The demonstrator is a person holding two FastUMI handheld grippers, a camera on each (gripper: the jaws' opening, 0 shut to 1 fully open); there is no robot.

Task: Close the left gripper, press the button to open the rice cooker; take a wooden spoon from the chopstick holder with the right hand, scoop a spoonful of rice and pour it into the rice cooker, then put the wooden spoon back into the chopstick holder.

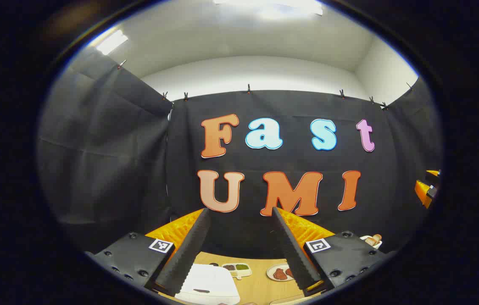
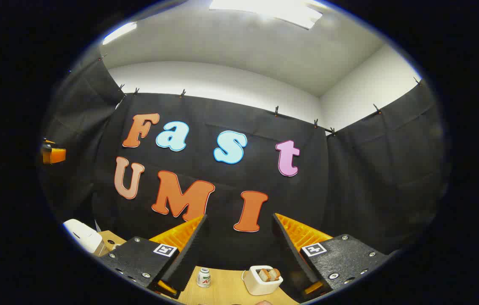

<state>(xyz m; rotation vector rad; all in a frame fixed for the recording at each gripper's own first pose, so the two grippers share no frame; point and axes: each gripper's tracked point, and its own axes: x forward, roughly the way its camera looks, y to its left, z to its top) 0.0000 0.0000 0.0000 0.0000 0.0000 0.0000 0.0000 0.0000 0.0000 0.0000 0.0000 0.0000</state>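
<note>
Both grippers raised high, aimed at the booth wall, worktop point(image 1: 260, 277) barely glimpsed at 6 o'clock. Left gripper point(image 1: 239, 250): jaws wide apart, empty. White rice cooker point(image 1: 207, 284), lid down, low between them near 7 o'clock; sectioned tray point(image 1: 237, 269) and plate point(image 1: 279, 272) just beyond. Right gripper point(image 2: 239, 254): jaws wide apart, empty; small bottle point(image 2: 204, 277) and white holder point(image 2: 261, 279) with brownish pieces at 6 o'clock, possibly the chopstick holder, hard to tell.

Likely risks: pressing the button with the left jaws not yet closed could straddle or slip off it; descending from this height with the cooker barely in sight invites a missed press or a nudged cooker.
</note>
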